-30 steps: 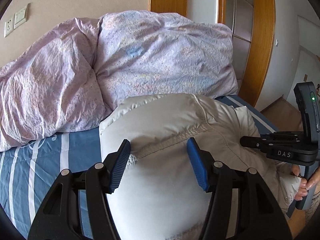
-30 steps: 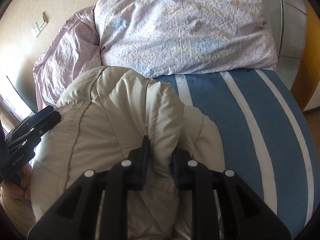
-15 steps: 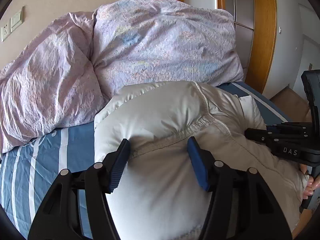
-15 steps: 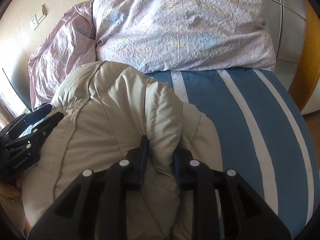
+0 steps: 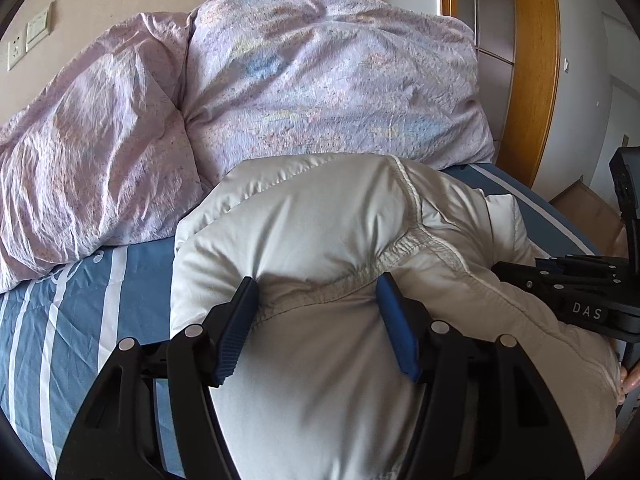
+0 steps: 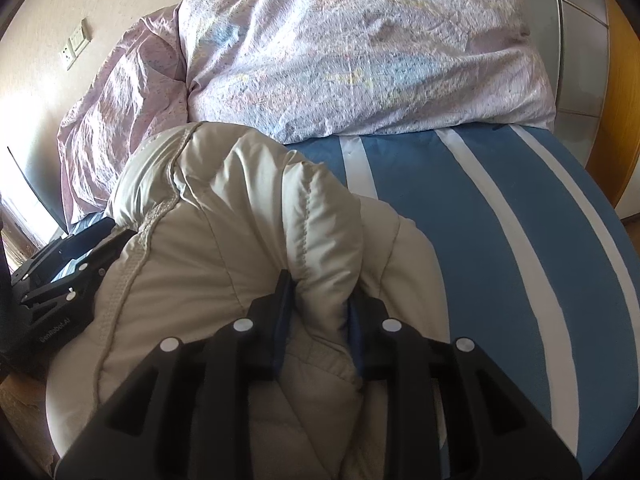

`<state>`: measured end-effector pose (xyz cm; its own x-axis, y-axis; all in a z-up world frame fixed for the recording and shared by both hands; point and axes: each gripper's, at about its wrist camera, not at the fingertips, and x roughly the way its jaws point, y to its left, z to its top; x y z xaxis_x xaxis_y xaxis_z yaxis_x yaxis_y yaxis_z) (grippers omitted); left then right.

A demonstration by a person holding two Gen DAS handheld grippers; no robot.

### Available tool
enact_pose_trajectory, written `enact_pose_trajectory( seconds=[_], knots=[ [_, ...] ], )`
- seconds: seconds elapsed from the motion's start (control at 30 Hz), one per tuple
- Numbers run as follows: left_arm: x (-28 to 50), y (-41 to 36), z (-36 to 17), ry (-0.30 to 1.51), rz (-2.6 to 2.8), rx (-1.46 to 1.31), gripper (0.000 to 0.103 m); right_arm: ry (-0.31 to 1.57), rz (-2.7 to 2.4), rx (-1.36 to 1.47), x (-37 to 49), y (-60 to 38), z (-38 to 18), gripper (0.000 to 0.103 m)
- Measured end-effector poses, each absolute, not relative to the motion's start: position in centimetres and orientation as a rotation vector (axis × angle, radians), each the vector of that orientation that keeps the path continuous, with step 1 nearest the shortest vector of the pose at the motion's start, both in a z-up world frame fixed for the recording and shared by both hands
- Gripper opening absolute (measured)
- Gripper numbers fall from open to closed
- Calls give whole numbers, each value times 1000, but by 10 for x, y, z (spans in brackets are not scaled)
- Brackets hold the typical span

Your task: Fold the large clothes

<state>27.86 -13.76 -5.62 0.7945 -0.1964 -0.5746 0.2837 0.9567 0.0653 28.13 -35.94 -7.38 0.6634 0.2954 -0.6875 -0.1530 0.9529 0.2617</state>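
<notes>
A puffy off-white down jacket [image 5: 320, 208] lies bunched on the blue striped bed sheet [image 5: 80, 300]. My left gripper [image 5: 316, 296] is shut on a thick padded roll of it just below a stitched seam, and both blue pads dent the fabric. In the right wrist view the same jacket [image 6: 224, 216] looks beige. There my right gripper [image 6: 320, 300] is shut on a narrower padded fold along a seam. The right gripper's black frame [image 5: 576, 292] shows at the jacket's right side, with fingers of a hand under it.
A crumpled lilac duvet [image 5: 100, 140] and a lilac pillow [image 5: 328, 80] fill the head of the bed just behind the jacket. Bare striped sheet [image 6: 500, 220] stretches to the jacket's right. A wooden door frame [image 5: 532, 60] and wall sockets [image 5: 28, 36] stand beyond.
The left gripper has sunk a little toward the bed with the jacket in it, so more of the pillow shows above the jacket. The right gripper has hardly moved.
</notes>
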Motion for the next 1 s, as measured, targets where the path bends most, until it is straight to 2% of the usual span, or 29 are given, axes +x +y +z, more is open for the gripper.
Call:
enact_pose_trajectory(
  seconds=[0.33,0.4,0.47,0.57,0.6,0.63,0.67,0.77,1.0],
  knots=[
    [286,-138,-63,597,-244,136,64,840,252,264,284,-369,-71,26],
    [284,-138,-62,592,-234,141,65,844,258,327,284,-377,-63,30],
    [283,-139,-60,588,-226,147,65,826,272,402,285,-388,-51,40],
    [282,-139,-59,587,-220,150,65,822,247,378,291,-384,-40,45],
    [282,-139,-59,586,-219,149,65,831,233,354,294,-379,-39,45],
    [282,-139,-58,586,-218,149,65,853,203,315,299,-371,-40,39],
    [282,-139,-58,586,-217,148,65,867,170,289,302,-367,-43,27],
    [282,-141,-58,589,-211,157,65,885,125,253,307,-361,-53,24],
    [284,-149,-61,598,-197,193,65,875,75,184,309,-352,-66,24]
  ],
)
